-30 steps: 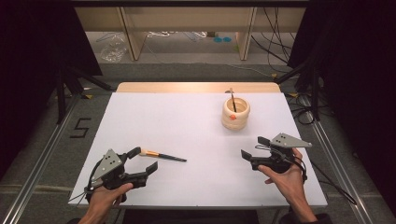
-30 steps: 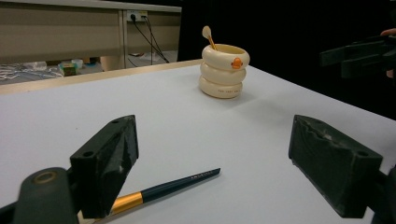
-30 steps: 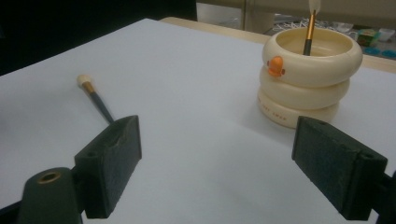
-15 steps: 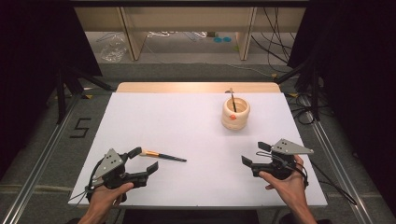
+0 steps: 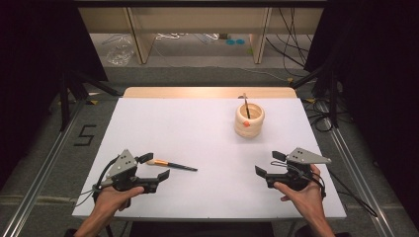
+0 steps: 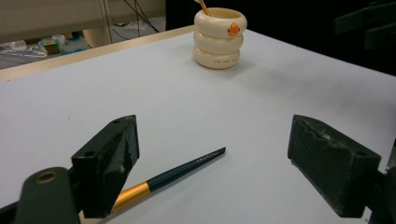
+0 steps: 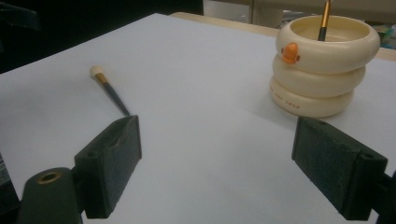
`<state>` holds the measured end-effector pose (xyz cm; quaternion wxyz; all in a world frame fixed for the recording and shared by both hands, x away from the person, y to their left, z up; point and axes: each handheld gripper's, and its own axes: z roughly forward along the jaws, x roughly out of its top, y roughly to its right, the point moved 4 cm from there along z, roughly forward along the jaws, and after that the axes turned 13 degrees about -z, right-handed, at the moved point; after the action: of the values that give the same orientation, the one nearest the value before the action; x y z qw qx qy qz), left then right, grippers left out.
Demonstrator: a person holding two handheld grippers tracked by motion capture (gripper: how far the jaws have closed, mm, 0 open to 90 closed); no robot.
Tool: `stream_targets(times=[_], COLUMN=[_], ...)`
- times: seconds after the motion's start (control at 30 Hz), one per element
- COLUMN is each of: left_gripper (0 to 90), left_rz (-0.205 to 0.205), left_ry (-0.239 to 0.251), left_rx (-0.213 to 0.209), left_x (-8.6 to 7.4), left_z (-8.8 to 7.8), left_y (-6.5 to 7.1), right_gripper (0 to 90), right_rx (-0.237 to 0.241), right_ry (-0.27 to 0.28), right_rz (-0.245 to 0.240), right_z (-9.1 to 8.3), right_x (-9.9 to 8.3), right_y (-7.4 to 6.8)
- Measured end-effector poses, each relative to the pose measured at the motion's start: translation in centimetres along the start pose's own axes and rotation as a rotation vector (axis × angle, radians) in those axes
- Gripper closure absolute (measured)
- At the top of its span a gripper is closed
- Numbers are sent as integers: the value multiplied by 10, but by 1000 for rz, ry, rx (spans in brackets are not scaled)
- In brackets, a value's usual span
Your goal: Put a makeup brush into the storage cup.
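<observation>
A cream ringed cup (image 5: 249,120) with an orange beak mark stands at the back right of the white table, with a thin brush (image 5: 245,104) upright in it. A second brush (image 5: 175,166), with a dark handle, gold ferrule and pale tip, lies flat at the front left. My left gripper (image 5: 154,166) is open and straddles the ferrule end of this brush (image 6: 177,170) without touching it. My right gripper (image 5: 268,163) is open and empty at the front right, facing the cup (image 7: 322,70) and the lying brush (image 7: 109,91).
The white tabletop (image 5: 197,128) ends in a wooden strip (image 5: 207,92) at the far edge. Beyond it stand wooden shelf legs (image 5: 261,34) and loose cables on the floor. A "5" mark (image 5: 85,135) lies on the floor left of the table.
My right gripper has drawn back a little toward the table's front edge. The left gripper, the lying brush and the cup have stayed put.
</observation>
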<state>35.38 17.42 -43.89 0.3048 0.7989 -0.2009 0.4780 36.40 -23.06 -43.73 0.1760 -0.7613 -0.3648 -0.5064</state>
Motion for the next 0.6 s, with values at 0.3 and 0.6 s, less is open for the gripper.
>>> stream_targets(times=[0.3, 0.6], left_gripper=[203, 231], left_rz=[135, 220], left_ry=[-215, -356], left_rx=[4, 23], left_x=[18, 23], left_z=[18, 31], left_y=[-7, -28], right_gripper=[171, 174], right_rx=[17, 28], right_ry=[-4, -7], right_rz=[5, 3], right_z=[1, 3], right_x=[-1, -2], right_y=[-2, -3])
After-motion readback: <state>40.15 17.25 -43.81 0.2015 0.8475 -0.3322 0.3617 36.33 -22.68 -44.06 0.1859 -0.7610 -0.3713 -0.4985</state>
